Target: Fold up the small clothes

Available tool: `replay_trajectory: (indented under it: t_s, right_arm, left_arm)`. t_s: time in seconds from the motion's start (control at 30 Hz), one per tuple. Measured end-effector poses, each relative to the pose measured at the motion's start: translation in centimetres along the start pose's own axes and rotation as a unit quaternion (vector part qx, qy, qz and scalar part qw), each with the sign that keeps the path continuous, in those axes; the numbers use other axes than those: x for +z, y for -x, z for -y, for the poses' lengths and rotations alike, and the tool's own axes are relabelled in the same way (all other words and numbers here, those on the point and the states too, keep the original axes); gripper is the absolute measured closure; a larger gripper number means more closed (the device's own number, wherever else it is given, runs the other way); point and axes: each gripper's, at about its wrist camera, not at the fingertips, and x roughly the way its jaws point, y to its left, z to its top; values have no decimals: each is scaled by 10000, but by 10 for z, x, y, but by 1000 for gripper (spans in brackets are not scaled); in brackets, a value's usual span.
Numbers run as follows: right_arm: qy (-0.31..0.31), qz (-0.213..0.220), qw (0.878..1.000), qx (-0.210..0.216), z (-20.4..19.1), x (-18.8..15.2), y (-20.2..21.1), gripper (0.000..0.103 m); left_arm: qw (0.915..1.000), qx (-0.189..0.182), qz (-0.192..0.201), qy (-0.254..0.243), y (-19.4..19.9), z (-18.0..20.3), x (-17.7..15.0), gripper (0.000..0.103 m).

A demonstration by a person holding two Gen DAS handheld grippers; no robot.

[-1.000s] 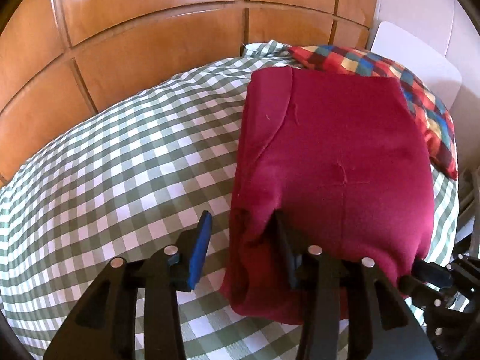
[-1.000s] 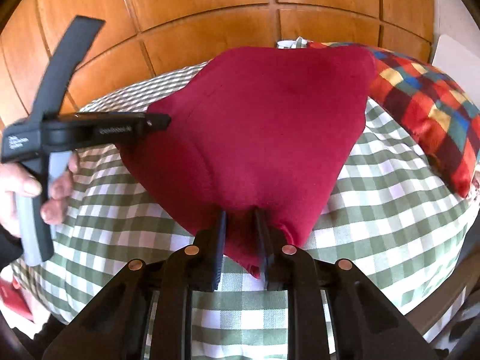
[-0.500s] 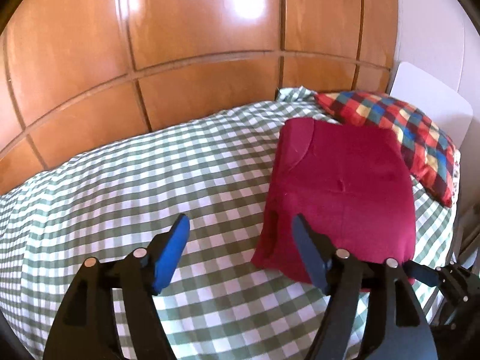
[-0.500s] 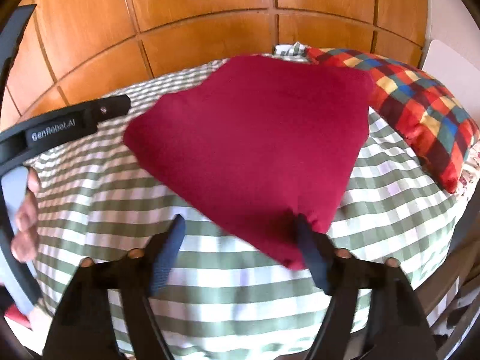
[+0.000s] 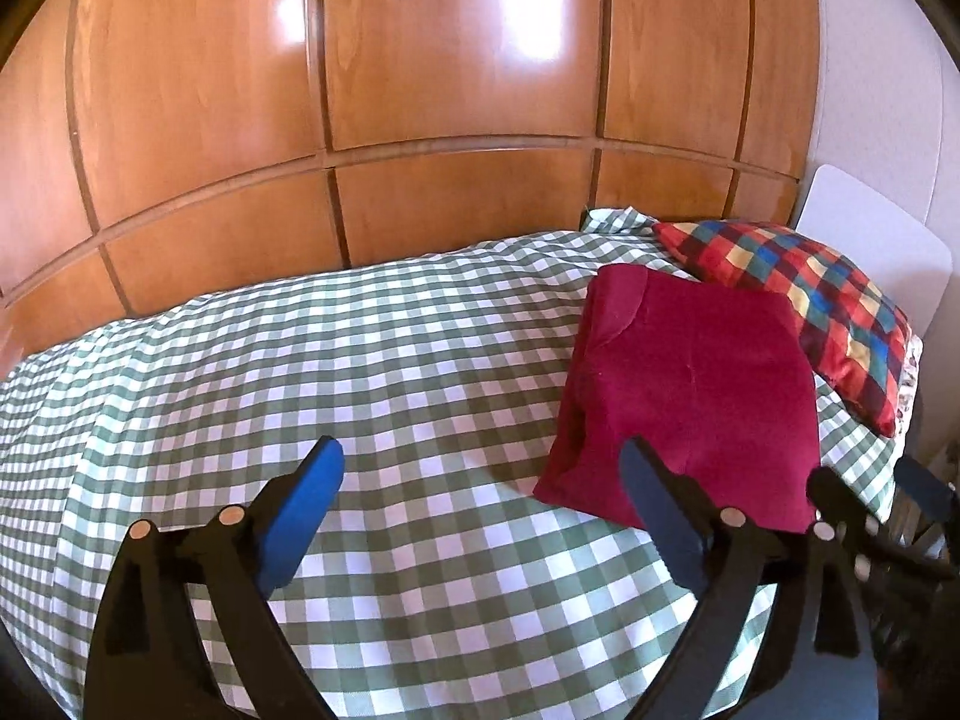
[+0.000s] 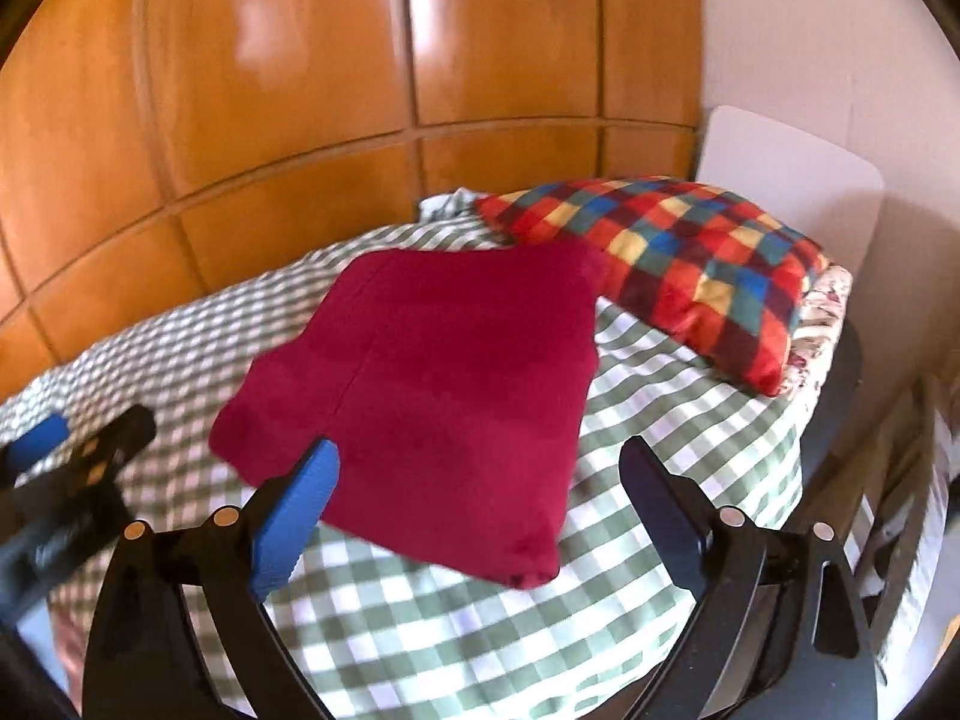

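A: Red garment lies folded flat on the checked bedspread, near the plaid pillow.

B: Tongs?

A: Left gripper wide, empty, beside the garment's near-left corner. Right gripper wide, empty, over its near edge.

B: Doing it well?

A: Likely done; lift clear without snagging the folds.

B: Writing?

A: None legible; too blurred.

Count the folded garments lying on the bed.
1. A dark red folded garment lies on the green checked bedspread, beside the multicoloured checked pillow. Others may lie outside the views.
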Motion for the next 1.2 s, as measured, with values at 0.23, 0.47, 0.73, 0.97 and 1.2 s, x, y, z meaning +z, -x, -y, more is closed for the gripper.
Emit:
replay_trajectory:
  t_s: [0.23,0.47,0.73,0.97,1.2]
  right_arm:
    - [12,100,9998,-181,-9,3,3,9]
    - [43,10,9999,-125,-11,0,-1,9]
    - [4,-98,9999,-81,-8,-3,-5,9]
    - [-12,-114,9999,-38,-8,-4,-6,9]
    - [-11,-81,10000,-38,-11,-4,-4,9]
  left_arm:
    - [9998,72,200,29,12,-4,2,6]
    - [9997,90,224,60,13,-5,1,6]
    - [9997,98,202,18,13,-4,1,6]
    - [9997,97,214,6,14,-2,1,5]
    - [9997,105,236,-44,16,-2,0,5]
